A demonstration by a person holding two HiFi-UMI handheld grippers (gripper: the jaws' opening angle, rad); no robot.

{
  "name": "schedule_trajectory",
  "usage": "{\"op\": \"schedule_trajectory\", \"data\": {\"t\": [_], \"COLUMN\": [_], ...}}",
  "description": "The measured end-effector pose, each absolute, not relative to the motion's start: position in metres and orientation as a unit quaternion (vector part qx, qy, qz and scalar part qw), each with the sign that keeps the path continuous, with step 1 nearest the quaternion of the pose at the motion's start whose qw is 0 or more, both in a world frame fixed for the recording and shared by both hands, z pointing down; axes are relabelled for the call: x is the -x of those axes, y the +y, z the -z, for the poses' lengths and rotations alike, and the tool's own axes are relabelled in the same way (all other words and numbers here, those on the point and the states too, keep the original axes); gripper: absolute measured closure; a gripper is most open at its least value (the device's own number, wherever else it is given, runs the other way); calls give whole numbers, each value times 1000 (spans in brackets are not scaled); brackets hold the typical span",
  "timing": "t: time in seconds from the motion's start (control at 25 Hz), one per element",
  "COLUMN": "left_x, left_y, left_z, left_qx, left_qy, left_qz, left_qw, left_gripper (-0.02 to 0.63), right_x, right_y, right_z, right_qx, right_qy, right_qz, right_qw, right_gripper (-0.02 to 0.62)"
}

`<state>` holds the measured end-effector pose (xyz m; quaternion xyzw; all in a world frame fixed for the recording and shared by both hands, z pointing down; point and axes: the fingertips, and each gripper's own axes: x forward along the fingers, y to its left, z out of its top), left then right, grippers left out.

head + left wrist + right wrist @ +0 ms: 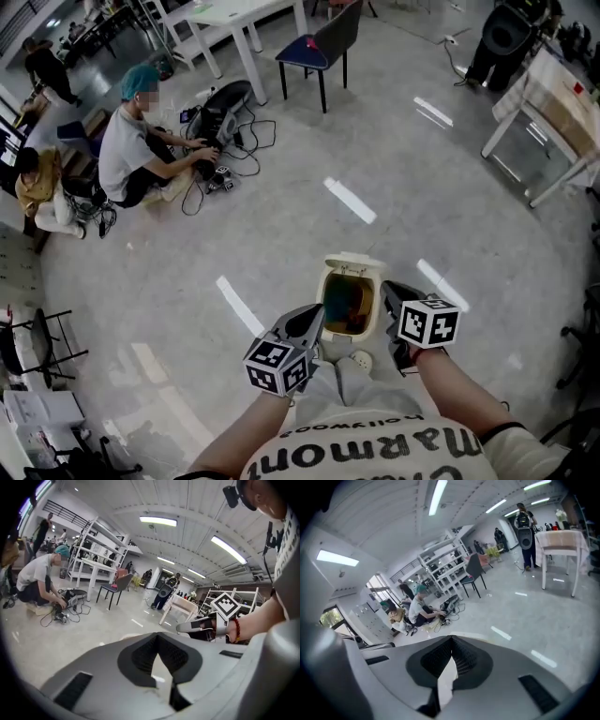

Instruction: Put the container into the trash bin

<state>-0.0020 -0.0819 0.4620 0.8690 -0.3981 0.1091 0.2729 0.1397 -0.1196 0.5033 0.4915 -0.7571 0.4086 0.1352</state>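
Hovering at the open trash bin (349, 263), left gripper (312, 321) and right gripper (390, 291) show jaws closed, empty; container (345, 303) seemingly lies inside already, probably light, stiff plastic, best pinched at its rim.

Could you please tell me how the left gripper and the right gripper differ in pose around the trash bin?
The left gripper sits at the left rim of the trash bin, while the right gripper sits at its right side. In the head view the left gripper points up and rightward, while the right gripper points up and leftward. Both are shut, with nothing between their jaws.
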Motion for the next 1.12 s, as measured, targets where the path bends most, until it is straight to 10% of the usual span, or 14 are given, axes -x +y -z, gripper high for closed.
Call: {"op": "schedule_trajectory", "data": {"t": [1.12], "left_x": [-24], "left_y": [-100], "left_z": [-258], "left_qx": [-931], "left_qy": [-339], "left_qz": [7], "left_qw": [137], "left_gripper": [615], "right_x": [-179], "right_y": [-130], "right_z": [-254], "right_qx": [-479], "right_qy": [-848], "right_qz": [-228], "right_qw": [-3], "right_gripper": [594]}}
